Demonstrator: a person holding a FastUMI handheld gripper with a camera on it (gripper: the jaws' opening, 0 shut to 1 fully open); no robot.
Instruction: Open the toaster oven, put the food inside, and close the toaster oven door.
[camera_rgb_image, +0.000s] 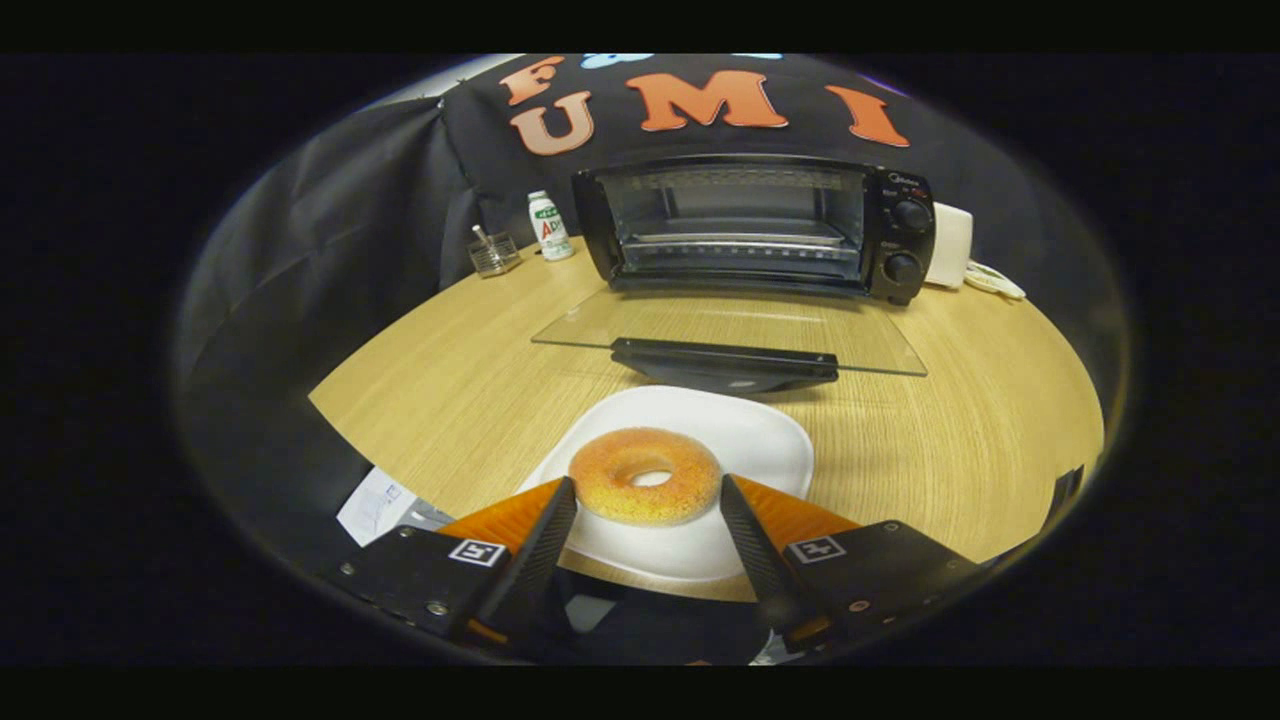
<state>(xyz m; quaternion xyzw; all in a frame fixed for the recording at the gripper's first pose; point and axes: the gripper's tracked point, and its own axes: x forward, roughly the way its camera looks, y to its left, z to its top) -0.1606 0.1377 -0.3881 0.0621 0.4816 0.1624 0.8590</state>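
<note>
Doughnut (645, 488) on the plate (760, 440) near the counter's (960, 440) front edge looks light, soft, crumbly; the open tool (648, 500) straddles it, so squeeze the outer sides gently.

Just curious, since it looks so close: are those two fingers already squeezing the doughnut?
Cannot tell. In the gripper view the gripper is spread open around the doughnut on its plate; the fingertips reach its sides, showing neither gap nor press.
</note>
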